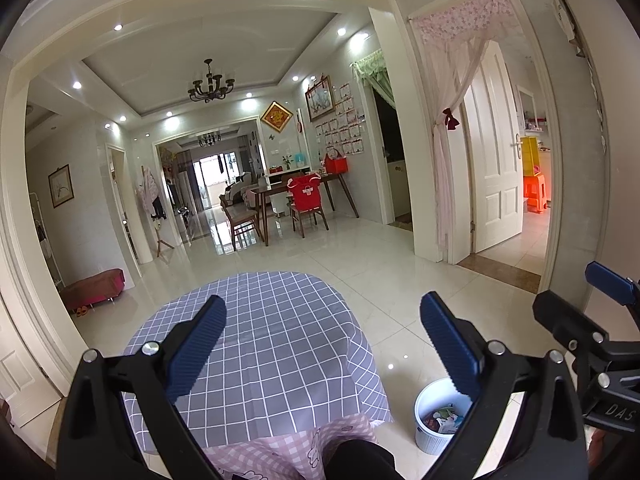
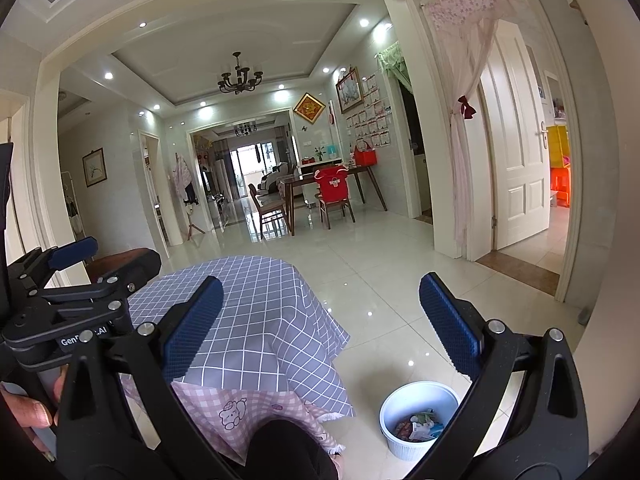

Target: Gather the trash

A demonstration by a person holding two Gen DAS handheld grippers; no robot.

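A white ribbed trash bin (image 1: pixel 438 416) stands on the tiled floor to the right of the table; it also shows in the right wrist view (image 2: pixel 418 420). Colourful wrappers (image 2: pixel 418 428) lie inside it. My left gripper (image 1: pixel 322 344) is open and empty, held above a table with a grey checked cloth (image 1: pixel 272 340). My right gripper (image 2: pixel 320 320) is open and empty, held above the floor beside the table (image 2: pixel 248 320). Each gripper shows at the edge of the other's view.
A pink checked cloth (image 2: pixel 240 412) hangs under the grey one at the near table edge. A dining table with chairs (image 1: pixel 296 196) stands far back. An open white door (image 1: pixel 494 168) with a pink curtain is on the right. A low red bench (image 1: pixel 94 286) sits left.
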